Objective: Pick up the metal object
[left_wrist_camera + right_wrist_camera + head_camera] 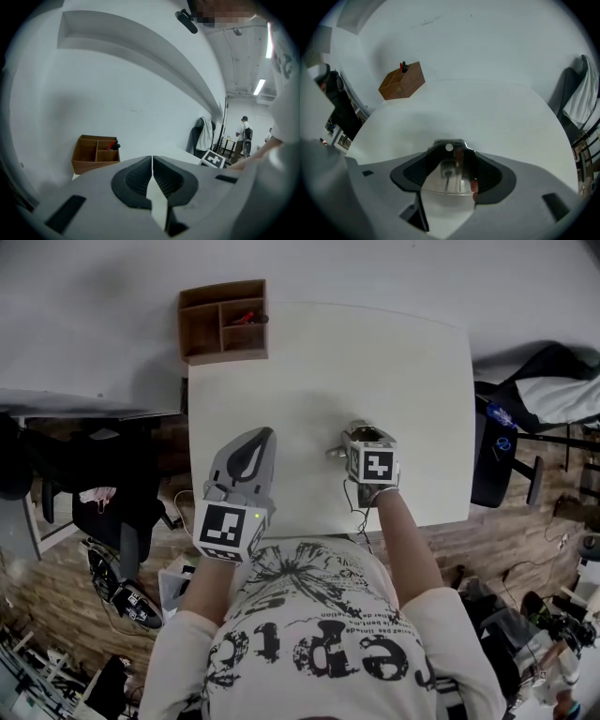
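Observation:
A shiny metal object (449, 174) with a small round hole at its far end lies on the white table (375, 362), right between the jaws of my right gripper (450, 151). The dark pads flank it on both sides and stand wide; the gripper points steeply down. In the head view the right gripper (364, 435) sits near the table's front right, and a bit of the metal object (334, 452) peeks out at its left. My left gripper (261, 435) hovers over the table's front left, shut and empty, its jaws (152, 159) meeting in a thin line.
A brown wooden organizer (223, 322) with red and black pens stands at the table's far left corner, against the white wall. A dark chair (525, 418) draped with cloth stands off the right edge. Cables and gear litter the floor on both sides.

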Motion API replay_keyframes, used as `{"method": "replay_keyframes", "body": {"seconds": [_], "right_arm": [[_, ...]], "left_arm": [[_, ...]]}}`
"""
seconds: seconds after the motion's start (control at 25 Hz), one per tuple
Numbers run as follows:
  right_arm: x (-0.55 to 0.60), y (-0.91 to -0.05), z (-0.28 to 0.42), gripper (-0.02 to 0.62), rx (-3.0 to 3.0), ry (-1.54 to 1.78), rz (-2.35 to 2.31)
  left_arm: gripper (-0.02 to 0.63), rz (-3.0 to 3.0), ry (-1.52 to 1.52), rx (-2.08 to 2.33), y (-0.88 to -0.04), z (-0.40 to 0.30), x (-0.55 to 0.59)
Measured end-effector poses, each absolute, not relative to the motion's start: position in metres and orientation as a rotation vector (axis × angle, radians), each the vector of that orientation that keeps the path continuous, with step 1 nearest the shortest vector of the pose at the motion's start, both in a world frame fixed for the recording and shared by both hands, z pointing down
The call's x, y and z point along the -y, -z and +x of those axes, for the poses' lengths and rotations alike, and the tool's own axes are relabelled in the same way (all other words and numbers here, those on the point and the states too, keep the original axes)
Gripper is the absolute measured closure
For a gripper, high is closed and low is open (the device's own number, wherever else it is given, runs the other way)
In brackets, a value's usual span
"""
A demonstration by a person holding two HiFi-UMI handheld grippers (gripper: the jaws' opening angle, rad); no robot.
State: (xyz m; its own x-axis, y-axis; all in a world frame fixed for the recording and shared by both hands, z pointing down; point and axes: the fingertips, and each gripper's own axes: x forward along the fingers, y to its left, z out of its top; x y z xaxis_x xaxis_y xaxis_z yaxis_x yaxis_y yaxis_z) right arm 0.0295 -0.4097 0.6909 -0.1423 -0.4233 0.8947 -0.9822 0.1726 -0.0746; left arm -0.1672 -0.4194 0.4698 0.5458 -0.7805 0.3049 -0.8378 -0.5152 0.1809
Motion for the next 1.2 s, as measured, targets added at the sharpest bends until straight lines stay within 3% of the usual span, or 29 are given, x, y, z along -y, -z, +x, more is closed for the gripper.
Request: {"method": "replay_keyframes", "body": {"seconds": [0.28, 1.2], "right_arm": [[0.418, -0.64, 0.013, 0.313, 1.838, -0.84, 1.334], [0.436, -0.335, 0.014, 0.314, 2.568, -0.041, 1.602]], "left_arm": [[0.595, 2.506, -0.253, 1.408, -0.451, -0.168, 0.413], [0.595, 2.625, -0.089, 1.652, -0.343, -0.148, 0.405]]}}
